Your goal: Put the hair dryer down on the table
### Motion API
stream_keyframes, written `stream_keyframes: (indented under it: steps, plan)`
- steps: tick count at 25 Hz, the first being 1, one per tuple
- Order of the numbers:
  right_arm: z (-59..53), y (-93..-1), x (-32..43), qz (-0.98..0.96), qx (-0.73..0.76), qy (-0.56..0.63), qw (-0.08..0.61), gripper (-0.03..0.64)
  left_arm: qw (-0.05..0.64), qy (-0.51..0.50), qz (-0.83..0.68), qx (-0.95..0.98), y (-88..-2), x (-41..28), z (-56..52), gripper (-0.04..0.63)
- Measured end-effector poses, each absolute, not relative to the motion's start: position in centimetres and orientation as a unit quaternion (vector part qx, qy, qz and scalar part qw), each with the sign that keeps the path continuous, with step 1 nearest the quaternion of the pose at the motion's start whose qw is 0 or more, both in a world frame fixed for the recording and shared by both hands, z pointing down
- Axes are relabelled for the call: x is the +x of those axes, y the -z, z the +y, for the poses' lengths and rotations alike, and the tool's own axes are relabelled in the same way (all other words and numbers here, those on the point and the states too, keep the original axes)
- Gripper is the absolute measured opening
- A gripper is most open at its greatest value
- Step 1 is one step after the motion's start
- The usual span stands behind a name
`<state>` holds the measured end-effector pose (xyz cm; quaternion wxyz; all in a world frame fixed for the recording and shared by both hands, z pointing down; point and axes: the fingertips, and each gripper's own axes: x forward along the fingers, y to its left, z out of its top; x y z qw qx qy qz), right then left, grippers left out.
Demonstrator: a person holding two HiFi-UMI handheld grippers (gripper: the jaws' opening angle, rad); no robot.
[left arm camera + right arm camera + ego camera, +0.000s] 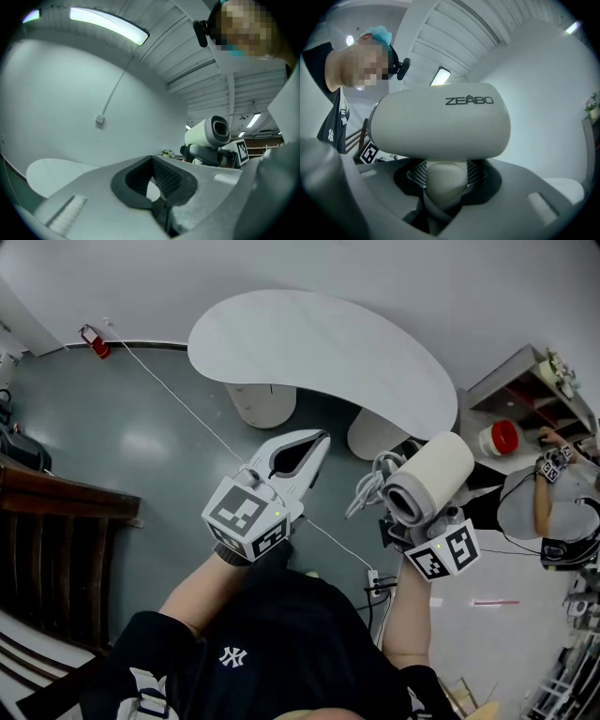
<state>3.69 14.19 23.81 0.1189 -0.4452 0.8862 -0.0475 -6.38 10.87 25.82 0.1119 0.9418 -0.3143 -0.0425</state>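
Head view: right gripper point(417, 524) is clamped on the hair dryer point(433, 474), which is up in the air at the near right, by the right end of the table point(319, 343) and not touching it. Can't tell if it's over the top or just short of it. Bundled cord point(367, 486) hangs in loops just left of the dryer, between the two grippers. That's the main risk imo: the loops land first or catch the table edge, and the dryer sits crooked or gets dragged. Left gripper point(319, 439) has its jaws together and empty, tips aimed at the table's near edge. It's close to the cord, so it could snag it. The top is bare, but the near edge curves in, and a round barrel set down too close to it could roll off. Left gripper view: jaws meet at the tips with nothing in the oval gap between the pads. The dryer shows at the right, higher than the table. Right gripper view: jaws pinch only the handle point(440, 180) just under the barrel, so the weight sits above the grip. It's likely to pivot in the pads if tilted fast, and opening before touchdown means a drop.
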Motion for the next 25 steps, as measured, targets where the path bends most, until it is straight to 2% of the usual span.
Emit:
stream_keyframes:
  steps: [11, 25]
  plan:
    - [3.3, -24.9, 2.8, 0.873, -0.471, 0.056, 0.112, 0.184, 0.111, 0.032, -0.295, 0.948, -26.6, -7.5, -0.7, 0.000]
    - [-12.0, -29.5, 7.3, 0.896, -0.432, 0.073, 0.074, 0.184, 0.114, 0.010, -0.335, 0.935, -30.0, -1.8, -14.4, 0.000]
